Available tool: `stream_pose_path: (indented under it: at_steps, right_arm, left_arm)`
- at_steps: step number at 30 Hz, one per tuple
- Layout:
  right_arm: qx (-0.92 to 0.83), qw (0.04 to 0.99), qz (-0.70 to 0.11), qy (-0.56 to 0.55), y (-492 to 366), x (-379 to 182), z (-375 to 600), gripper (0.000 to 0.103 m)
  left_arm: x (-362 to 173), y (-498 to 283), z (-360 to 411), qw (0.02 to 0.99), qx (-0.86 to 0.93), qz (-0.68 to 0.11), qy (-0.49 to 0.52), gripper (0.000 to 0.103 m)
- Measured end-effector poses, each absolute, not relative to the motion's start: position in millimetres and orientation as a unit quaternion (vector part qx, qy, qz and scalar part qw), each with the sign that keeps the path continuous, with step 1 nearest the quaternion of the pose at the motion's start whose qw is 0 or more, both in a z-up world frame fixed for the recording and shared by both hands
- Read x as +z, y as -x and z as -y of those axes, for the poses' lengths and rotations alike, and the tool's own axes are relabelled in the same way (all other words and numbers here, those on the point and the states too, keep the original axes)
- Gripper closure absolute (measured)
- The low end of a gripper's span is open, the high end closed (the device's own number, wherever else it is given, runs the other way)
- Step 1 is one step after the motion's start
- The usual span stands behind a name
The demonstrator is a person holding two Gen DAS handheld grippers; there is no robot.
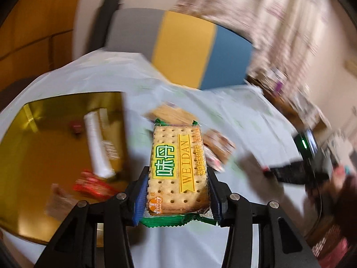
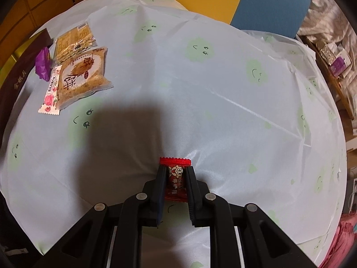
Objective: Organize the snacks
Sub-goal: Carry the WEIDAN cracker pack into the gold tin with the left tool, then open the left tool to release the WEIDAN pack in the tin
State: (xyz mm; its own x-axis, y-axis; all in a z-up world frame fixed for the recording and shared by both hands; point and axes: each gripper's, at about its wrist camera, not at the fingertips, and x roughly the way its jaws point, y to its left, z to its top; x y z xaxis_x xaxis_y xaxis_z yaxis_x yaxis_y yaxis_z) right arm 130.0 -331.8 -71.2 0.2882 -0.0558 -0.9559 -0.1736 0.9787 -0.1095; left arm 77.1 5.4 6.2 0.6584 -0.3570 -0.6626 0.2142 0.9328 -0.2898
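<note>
Left wrist view: the left gripper is clamped on a green-edged plastic packet of perforated crackers, held above the pale cloth-covered table, just right of the gold rectangular tin. The tin already holds a white wrapped bar and a red wrapper; blur leaves other contents unclear. Right wrist view: the right gripper is closed on a small red candy sachet at the table surface, well away from the tin. The step in hand appears to be transfer. Next, carry the packet left over the tin, then release.
</note>
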Motion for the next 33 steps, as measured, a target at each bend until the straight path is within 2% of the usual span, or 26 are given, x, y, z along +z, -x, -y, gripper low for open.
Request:
stream_pose_path:
  at_steps: [5,12,24,28,33]
  right_arm:
    - [0.035,0.797,-0.594,0.104,-126,-70,327,0.086]
    - [0.033,0.797,-0.594,0.106,-128,-69,323,0.086]
    - [0.032,0.797,-0.591,0.116,-123,-69,325,0.086]
    - [0.032,0.797,-0.591,0.117,-122,-69,325,0.086]
    - [0.032,0.798,-0.59,0.121,-121,-69,325,0.086]
  left_arm:
    - [9,-106,-66,0.897,-0.094,-0.399,0.166,0.055]
    - [-20,-145,-118,0.865,-0.029,-0.451,0.217,0.055]
    - [-51,-166,-122,0.854,0.01,-0.483,0.192,0.053]
    - [-44,-161,-116,0.865,0.008,-0.471,0.175,0.047]
    - [-26,-147,-99,0.884,-0.007,-0.443,0.145,0.047]
